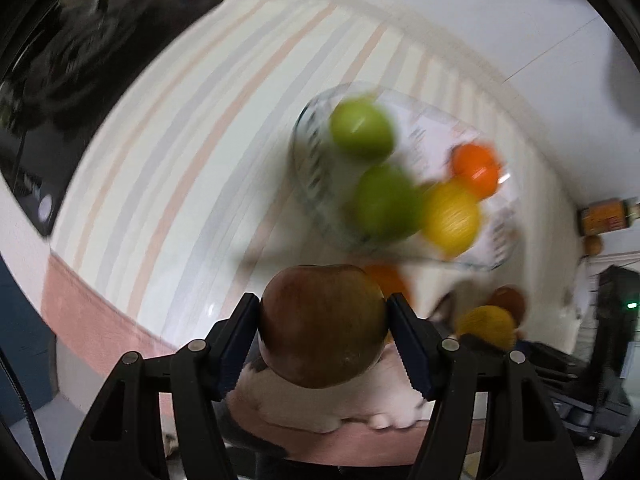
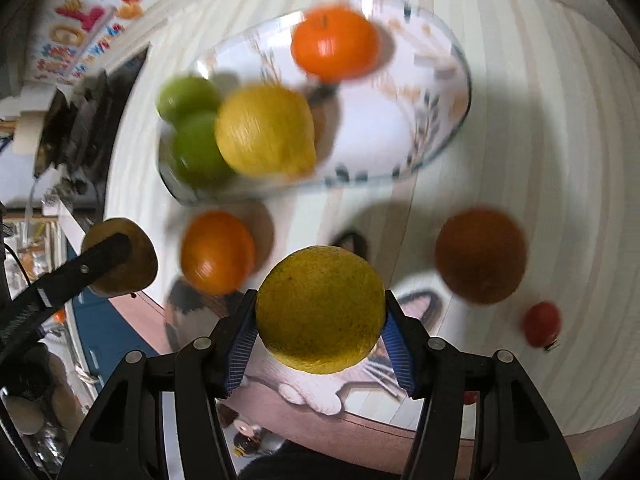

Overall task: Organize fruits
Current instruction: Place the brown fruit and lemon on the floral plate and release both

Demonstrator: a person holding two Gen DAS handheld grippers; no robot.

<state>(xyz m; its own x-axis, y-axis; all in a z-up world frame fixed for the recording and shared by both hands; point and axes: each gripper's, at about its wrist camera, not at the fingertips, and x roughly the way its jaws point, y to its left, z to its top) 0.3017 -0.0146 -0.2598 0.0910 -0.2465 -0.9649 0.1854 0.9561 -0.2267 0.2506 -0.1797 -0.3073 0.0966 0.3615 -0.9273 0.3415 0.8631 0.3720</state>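
The left gripper (image 1: 323, 320) is clenched on a reddish apple (image 1: 322, 326), held above the striped surface (image 1: 160, 160) near the glass bowl (image 1: 308, 168) of fruit. The right gripper (image 2: 320, 320) grasps a yellow-green citrus (image 2: 320, 308) just short of the same bowl.

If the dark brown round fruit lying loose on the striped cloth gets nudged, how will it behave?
The brown fruit looks near-spherical and lies unsupported on the flat striped cloth, so it would probably roll. Its skin looks smooth, perhaps slippery. The small red fruit sits close by and could get bumped.
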